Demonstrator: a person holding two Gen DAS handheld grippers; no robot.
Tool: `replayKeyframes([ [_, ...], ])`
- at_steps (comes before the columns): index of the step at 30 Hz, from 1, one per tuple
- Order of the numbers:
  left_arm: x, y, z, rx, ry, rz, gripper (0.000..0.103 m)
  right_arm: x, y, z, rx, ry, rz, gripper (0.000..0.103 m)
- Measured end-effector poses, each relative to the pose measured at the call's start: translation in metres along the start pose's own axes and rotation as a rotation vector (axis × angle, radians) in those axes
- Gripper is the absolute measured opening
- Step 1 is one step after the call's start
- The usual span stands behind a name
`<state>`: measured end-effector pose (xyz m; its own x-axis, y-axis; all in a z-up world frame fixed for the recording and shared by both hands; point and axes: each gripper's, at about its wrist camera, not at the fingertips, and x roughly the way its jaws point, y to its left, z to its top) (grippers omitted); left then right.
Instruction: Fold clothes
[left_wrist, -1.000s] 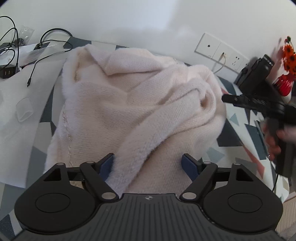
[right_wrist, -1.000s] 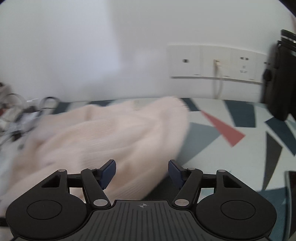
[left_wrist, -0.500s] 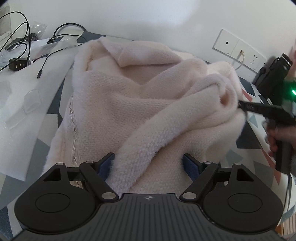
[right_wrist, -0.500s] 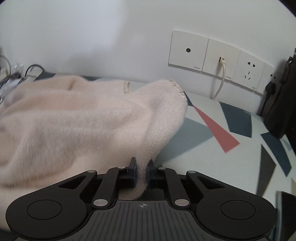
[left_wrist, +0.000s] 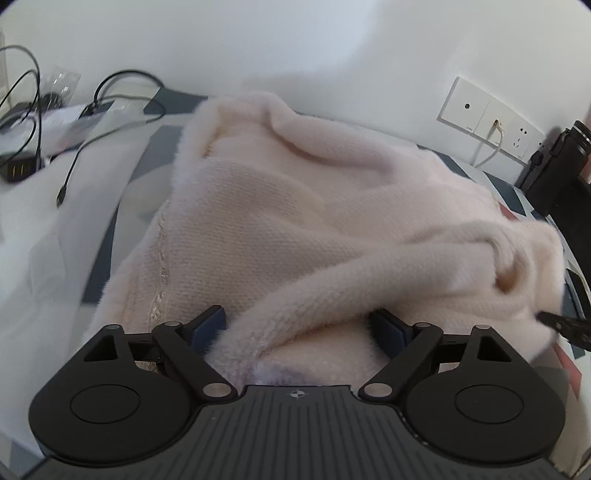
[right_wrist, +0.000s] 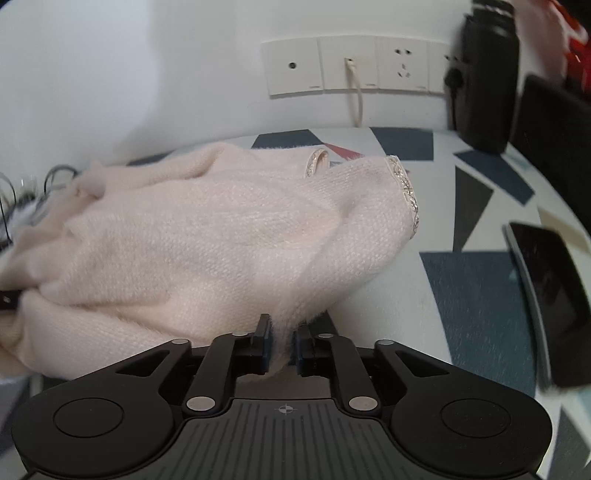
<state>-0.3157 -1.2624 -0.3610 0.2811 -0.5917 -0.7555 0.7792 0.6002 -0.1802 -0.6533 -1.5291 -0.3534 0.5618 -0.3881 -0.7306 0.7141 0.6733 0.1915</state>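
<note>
My left gripper (left_wrist: 299, 326) sits low and level, jaws spread wide, blue pads (left_wrist: 210, 325) well apart with fuzzy pink knit lying between them and over the left pad's edge; nothing pinched. My right gripper (right_wrist: 282, 347) has jaws drawn in close, blue pads (right_wrist: 264, 345) nearly together, clamping a tuft of the same knit between them. Its linkage arms are folded inward, body level, pointing forward along the fabric. In the left wrist view the black tip of the right gripper (left_wrist: 565, 325) pokes in at the right edge, just beside the left one. A blurred bit of hand (left_wrist: 574, 380) shows below it.
</note>
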Motion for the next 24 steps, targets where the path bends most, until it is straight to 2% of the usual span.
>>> replayKeyframes([
  [1, 0.002, 0.000, 0.003, 0.013, -0.006, 0.003, 0.090, -0.002, -0.001, 0.000, 0.020, 0.000, 0.013, 0.030],
  [3, 0.002, -0.001, 0.004, 0.055, -0.016, 0.005, 0.093, -0.007, -0.003, -0.001, 0.059, 0.001, 0.038, 0.036],
  [6, -0.010, 0.002, 0.001, 0.077, -0.011, -0.033, 0.093, -0.016, 0.004, -0.004, 0.024, -0.023, 0.042, 0.044],
  [8, -0.024, 0.007, -0.004, 0.067, -0.003, -0.061, 0.092, -0.016, 0.008, -0.005, 0.005, -0.020, 0.027, 0.044],
  [11, -0.047, 0.008, -0.014, 0.038, -0.002, -0.078, 0.086, -0.016, 0.008, -0.007, 0.041, -0.016, 0.014, 0.044],
  [15, -0.072, 0.004, -0.030, 0.028, -0.022, -0.101, 0.085, -0.012, 0.006, -0.005, 0.072, 0.000, 0.003, 0.044],
  [20, -0.078, -0.008, -0.037, 0.076, 0.006, -0.067, 0.080, -0.011, 0.007, -0.003, 0.071, 0.006, -0.003, 0.039],
  [23, -0.081, -0.009, -0.038, 0.059, 0.023, -0.071, 0.076, -0.012, 0.008, -0.003, 0.070, 0.008, -0.004, 0.036],
  [24, -0.084, -0.008, -0.038, 0.051, 0.029, -0.085, 0.073, -0.013, 0.007, -0.004, 0.072, 0.005, -0.002, 0.032],
])
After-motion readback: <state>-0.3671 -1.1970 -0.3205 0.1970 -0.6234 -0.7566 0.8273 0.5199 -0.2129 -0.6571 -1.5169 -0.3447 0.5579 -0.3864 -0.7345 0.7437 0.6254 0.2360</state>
